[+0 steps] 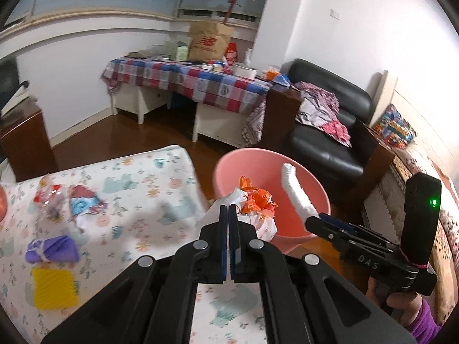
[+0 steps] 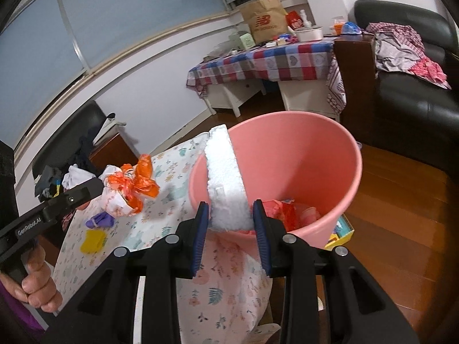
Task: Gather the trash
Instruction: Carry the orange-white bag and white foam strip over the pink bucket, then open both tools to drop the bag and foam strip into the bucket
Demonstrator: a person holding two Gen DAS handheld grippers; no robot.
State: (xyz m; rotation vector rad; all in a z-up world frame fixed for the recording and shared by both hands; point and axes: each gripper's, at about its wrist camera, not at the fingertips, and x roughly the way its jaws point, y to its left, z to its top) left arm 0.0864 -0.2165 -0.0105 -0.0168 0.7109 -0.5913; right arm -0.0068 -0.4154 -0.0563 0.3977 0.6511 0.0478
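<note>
A pink bin (image 1: 312,200) (image 2: 304,154) stands on the wood floor beside the floral-covered table (image 1: 137,183). My left gripper (image 1: 228,209) is shut on a crumpled white and orange plastic bag (image 1: 255,200) (image 2: 129,189), held beside the bin's rim. My right gripper (image 2: 231,218) (image 1: 312,220) is shut on a white foam piece (image 2: 225,177) (image 1: 297,192), held over the bin's near rim. Red wrappers (image 2: 287,209) lie inside the bin.
On the table lie a clear red wrapper (image 1: 48,197), a red-blue wrapper (image 1: 86,203), a purple cloth bundle (image 1: 53,248) and a yellow pad (image 1: 54,286). A black armchair (image 1: 330,132) and a checkered desk (image 1: 186,77) stand behind.
</note>
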